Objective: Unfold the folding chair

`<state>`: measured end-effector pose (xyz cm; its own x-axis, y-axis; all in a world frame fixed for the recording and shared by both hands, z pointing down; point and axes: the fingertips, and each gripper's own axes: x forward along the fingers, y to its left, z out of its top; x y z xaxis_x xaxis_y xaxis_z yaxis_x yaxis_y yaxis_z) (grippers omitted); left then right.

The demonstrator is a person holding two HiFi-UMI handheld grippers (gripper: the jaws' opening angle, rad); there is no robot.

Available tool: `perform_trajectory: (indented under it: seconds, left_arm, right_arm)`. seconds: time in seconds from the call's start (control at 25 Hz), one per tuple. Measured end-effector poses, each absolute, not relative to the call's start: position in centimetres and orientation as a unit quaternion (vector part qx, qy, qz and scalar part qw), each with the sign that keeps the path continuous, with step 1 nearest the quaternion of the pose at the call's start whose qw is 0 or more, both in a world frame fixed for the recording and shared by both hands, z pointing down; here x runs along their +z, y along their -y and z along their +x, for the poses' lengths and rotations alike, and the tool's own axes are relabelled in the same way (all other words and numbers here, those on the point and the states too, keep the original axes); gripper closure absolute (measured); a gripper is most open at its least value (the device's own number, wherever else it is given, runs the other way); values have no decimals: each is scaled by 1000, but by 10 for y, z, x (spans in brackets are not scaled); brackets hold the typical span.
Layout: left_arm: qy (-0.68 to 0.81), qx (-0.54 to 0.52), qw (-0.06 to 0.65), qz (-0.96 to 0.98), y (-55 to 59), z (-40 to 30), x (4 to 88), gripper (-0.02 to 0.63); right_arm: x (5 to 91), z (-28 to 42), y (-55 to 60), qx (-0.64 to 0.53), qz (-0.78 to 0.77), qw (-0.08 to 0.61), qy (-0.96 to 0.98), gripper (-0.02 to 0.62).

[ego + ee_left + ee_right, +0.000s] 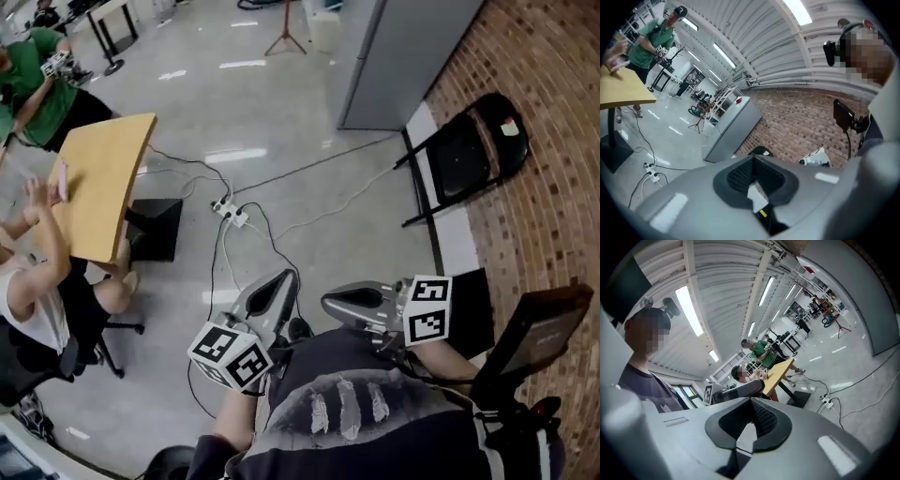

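The black folding chair (466,161) leans folded against the brick wall at the upper right of the head view, a small red-and-white tag on its top. In the left gripper view only its dark top (761,151) shows, just above the jaws. Both grippers are held close to the person's body, far from the chair. My left gripper (278,281) is shut with nothing in it, its pads meeting (753,179). My right gripper (330,302) is shut and empty as well (751,422). Each points roughly level.
A wooden table (103,178) with seated people stands at the left. A power strip (231,214) and cables trail across the grey floor between me and the chair. A grey cabinet (403,56) stands beyond the chair. A dark screen on a stand (536,328) is near my right.
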<state>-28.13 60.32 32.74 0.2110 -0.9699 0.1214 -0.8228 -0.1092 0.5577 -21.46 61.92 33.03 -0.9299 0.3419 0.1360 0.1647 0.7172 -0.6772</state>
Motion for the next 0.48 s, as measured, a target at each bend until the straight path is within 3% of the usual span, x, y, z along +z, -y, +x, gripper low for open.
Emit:
perform_trajectory:
  seconds: [0.48]
  left_arm:
    - [596,-79,263,755,-588,-282,316,604]
  right_arm:
    - [314,-230,-608,358,-111,72,924,601]
